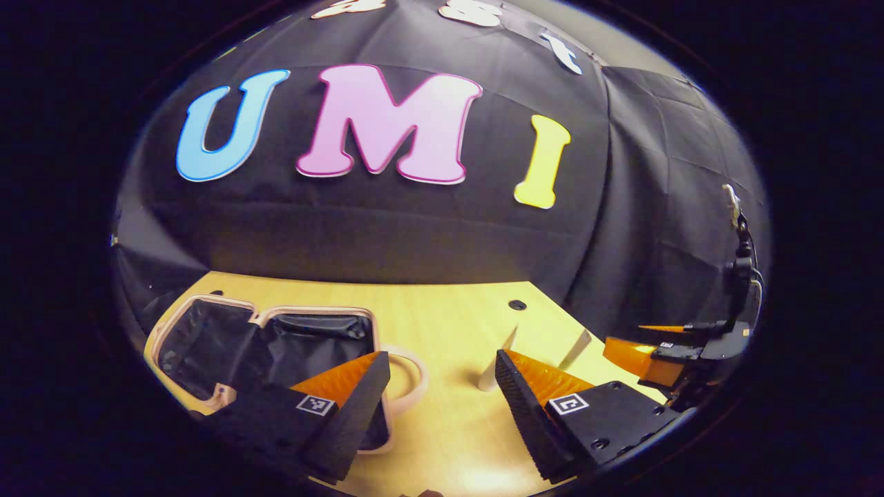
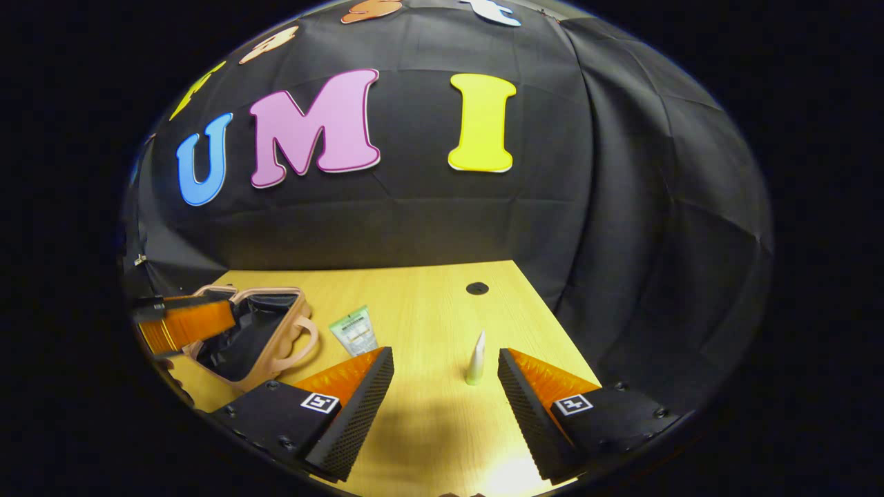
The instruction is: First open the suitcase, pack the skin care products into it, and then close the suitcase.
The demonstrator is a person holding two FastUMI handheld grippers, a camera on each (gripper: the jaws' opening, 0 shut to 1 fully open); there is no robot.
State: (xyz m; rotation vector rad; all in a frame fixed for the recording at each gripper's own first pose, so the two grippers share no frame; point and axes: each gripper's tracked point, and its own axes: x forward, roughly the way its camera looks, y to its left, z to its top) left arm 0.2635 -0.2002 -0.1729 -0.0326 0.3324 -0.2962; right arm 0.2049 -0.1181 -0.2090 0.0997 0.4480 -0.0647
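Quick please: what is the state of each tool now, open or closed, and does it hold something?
Left tool: open, holding nothing.
Right tool: open, holding nothing; the white tube stands between its fingers, untouched.

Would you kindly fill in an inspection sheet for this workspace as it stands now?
Surface: light wooden table with a round hole.
Job's things: pink suitcase with black lining lies open; green-white tube lies flat; slim white tube stands upright.
Clutter: nothing seen.
Grippers: left gripper and right gripper, jaws open, holding nothing.
Cables: nothing seen.
Surroundings: black cloth wall.
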